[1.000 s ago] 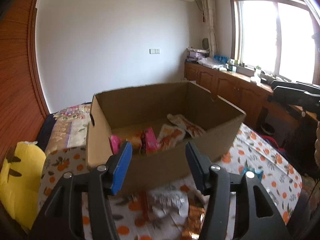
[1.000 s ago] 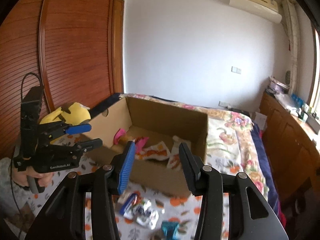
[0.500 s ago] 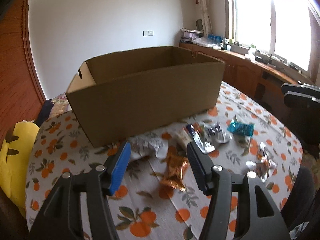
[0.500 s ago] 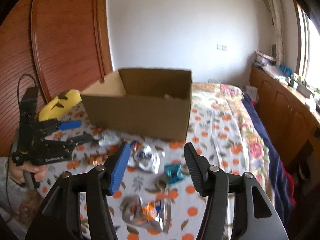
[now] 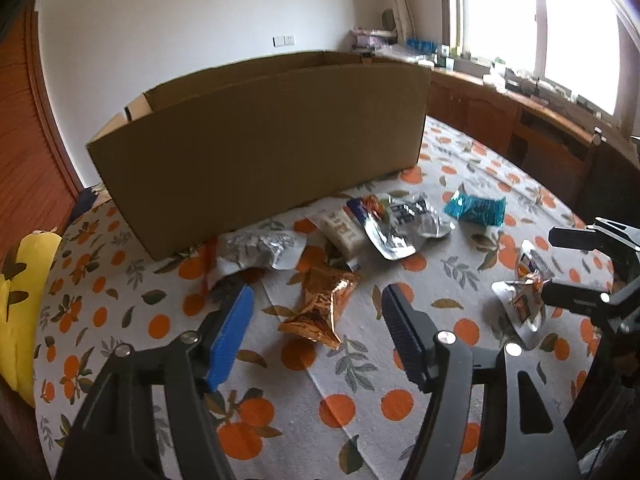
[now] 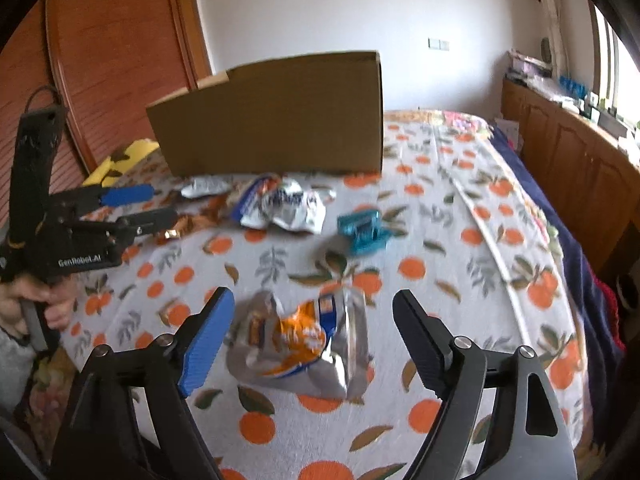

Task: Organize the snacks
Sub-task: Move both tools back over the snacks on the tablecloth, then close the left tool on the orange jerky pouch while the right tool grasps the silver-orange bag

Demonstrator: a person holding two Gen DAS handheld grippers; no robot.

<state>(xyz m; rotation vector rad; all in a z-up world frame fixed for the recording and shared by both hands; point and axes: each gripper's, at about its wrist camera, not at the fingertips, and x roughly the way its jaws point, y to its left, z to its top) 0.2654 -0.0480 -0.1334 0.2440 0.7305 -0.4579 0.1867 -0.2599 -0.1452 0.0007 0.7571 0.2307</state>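
Above the tablecloth [image 5: 280,380], left claw [image 5: 316,332] and right claw [image 6: 314,334] wide apart, empty.

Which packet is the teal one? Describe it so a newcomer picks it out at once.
Start at the big cardboard box on the orange-print cloth. In front of it lies a loose row of crumpled wrappers; the teal packet lies apart at that row's right end, as the right wrist view shows it, beyond the silver and white wrappers. It is the only solid teal, ribbed one; its neighbours are silver, white or copper.
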